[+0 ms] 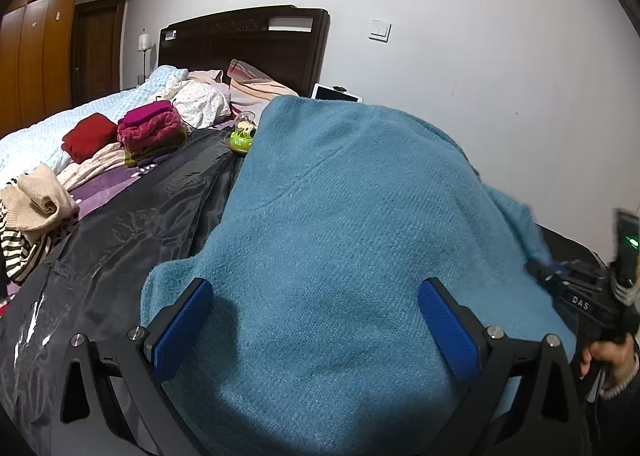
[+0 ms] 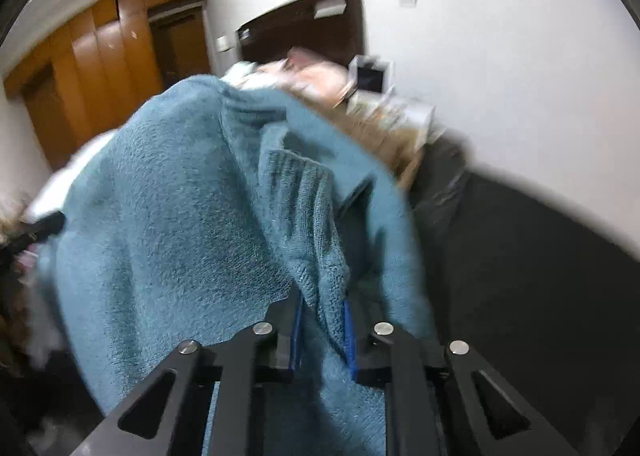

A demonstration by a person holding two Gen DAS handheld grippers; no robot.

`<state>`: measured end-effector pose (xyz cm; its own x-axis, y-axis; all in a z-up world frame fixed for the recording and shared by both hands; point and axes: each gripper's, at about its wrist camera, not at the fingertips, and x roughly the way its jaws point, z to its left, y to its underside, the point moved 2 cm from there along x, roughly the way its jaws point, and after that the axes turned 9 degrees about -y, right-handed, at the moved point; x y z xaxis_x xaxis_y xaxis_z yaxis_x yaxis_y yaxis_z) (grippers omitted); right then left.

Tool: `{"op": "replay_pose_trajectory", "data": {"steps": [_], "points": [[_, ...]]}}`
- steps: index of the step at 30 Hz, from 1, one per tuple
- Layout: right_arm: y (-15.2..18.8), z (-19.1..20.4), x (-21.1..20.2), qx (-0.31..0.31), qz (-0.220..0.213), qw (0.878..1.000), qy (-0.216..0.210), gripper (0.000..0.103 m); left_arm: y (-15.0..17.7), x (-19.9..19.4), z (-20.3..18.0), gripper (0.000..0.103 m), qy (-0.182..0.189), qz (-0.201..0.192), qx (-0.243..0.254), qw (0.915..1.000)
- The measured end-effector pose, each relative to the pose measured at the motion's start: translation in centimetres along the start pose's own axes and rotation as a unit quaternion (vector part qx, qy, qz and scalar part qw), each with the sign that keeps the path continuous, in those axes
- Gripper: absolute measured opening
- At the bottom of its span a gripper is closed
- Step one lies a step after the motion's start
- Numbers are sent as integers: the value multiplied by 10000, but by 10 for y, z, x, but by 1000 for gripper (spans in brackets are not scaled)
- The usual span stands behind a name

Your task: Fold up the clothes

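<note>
Both tongs are working one teal knit sweater (image 1: 340, 216) on the bed. Left tongs (image 1: 316, 328) stand wide, blue pads apart, with the sweater's broad panel lying between and beyond them; nothing is pinched there, and whether the pads touch the knit cannot be told. Right tongs (image 2: 322, 332) are drawn narrow on a ribbed fold of the same sweater (image 2: 168, 208), which looks like a cuff or sleeve end, bunched between the pads. That view is smeared, so finer detail is lost.

The sweater sits humped rather than flat, over a dark glossy sheet (image 1: 132, 232) spread across the near part of the bed. Toward the headboard (image 1: 244, 44) end lie a red folded garment (image 1: 88, 136), a magenta knit stack (image 1: 152, 124) and a green toy (image 1: 240, 140); at the left edge of the bed a cream and striped heap (image 1: 28, 212) waits.

My judgement is that a sleeve fold is in hand. The risks:

- With only one side gripped, pulling the sleeve across may drag the whole sweater over the slick sheet instead of folding it.
- The thick ribbed bunch could slip out of the narrow grip if tugged sharply.
- An unflattened body would trap creases under the fold.
- A wide sweep toward the headboard could knock the toy.
</note>
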<state>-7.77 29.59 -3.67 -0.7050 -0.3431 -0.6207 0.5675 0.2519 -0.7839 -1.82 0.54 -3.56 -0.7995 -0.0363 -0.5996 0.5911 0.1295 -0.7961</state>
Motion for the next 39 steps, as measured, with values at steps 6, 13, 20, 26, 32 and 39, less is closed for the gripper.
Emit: {"op": "replay_pose_trajectory", "data": {"steps": [6,13,20,26,32,39], "points": [[-6,68,-69,-1395,-1440,9500,2394,16,0,-1,0,103,9,-58,-16,10000],[-14,123,-138,-1981,-2639,8766,3501,15,1,-22,-7,103,265,-230,6,9994],[-14,154,-213,-1912,-3538,8192,4089,15,-6,-79,-11,103,654,-542,106,9963],[-3,170,-266,-1886,-3959,7800,4464,16,-11,-117,-17,103,820,-821,263,9929],[44,177,-313,-1873,-3911,7619,4810,16,-4,-127,-45,103,901,-812,724,9900],[109,153,-345,-1430,-3532,7605,5258,16,13,-126,-106,103,1235,-521,1390,9812]]}}
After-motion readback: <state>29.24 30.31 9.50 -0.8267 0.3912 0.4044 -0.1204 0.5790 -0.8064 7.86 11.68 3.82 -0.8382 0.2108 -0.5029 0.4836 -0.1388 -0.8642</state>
